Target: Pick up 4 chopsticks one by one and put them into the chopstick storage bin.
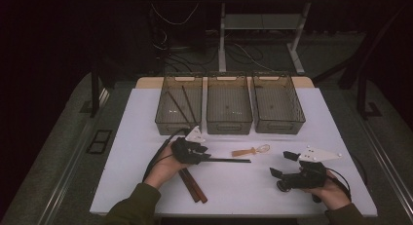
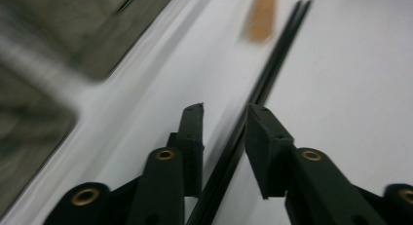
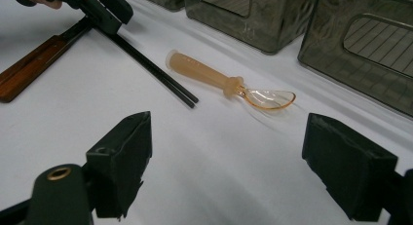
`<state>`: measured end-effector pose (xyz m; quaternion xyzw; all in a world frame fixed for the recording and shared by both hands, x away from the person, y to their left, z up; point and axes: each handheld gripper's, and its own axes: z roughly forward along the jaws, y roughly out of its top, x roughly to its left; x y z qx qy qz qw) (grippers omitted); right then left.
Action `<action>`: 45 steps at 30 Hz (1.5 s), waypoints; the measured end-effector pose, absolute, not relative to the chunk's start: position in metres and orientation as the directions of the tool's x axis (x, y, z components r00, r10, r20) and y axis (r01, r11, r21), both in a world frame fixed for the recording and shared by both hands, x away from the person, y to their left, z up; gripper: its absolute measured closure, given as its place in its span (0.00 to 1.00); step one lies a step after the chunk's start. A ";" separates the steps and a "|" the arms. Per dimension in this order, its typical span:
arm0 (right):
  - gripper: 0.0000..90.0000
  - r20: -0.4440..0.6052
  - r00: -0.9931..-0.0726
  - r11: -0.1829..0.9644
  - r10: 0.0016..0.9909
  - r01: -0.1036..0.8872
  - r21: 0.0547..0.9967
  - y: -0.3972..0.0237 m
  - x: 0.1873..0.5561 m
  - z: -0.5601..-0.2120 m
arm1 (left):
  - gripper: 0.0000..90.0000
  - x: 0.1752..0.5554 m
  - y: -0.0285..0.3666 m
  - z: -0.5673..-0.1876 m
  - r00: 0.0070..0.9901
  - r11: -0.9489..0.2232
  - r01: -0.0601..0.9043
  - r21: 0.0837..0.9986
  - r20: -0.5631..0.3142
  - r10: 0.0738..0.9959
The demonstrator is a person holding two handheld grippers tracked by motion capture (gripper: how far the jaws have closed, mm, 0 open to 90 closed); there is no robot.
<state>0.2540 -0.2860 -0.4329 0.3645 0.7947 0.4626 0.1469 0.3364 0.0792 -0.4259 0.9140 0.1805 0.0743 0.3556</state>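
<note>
three clear smoky plastic bins [image 1: 229, 110] are sitting on the white surface [image 1: 146, 186] beyond both grippers. the left gripper [image 2: 224, 122] is straddling black chopsticks [image 2: 272, 64], jaws slightly parted. the right gripper [image 3: 226, 161] is gaping wide, facing an orange translucent spoon [image 3: 229, 81].

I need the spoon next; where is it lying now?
In the high view the orange spoon lies mid-table, in front of the middle bin, just beyond the tips of the black chopsticks, between the two grippers.
</note>
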 end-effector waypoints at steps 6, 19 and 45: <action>0.21 0.105 -0.690 0.306 0.716 0.446 0.841 -0.287 0.254 -0.433 | 0.75 0.337 0.062 -0.435 0.953 -0.723 0.220 0.654 0.014 0.303; 0.21 0.107 -0.693 0.307 0.713 0.446 0.841 -0.286 0.254 -0.434 | 0.86 0.344 0.058 -0.443 0.968 -0.732 0.187 0.656 0.003 0.250; 0.21 0.109 -0.693 0.304 0.712 0.445 0.842 -0.287 0.255 -0.434 | 0.94 0.340 -0.010 -0.439 0.988 -0.727 0.116 0.677 -0.006 0.152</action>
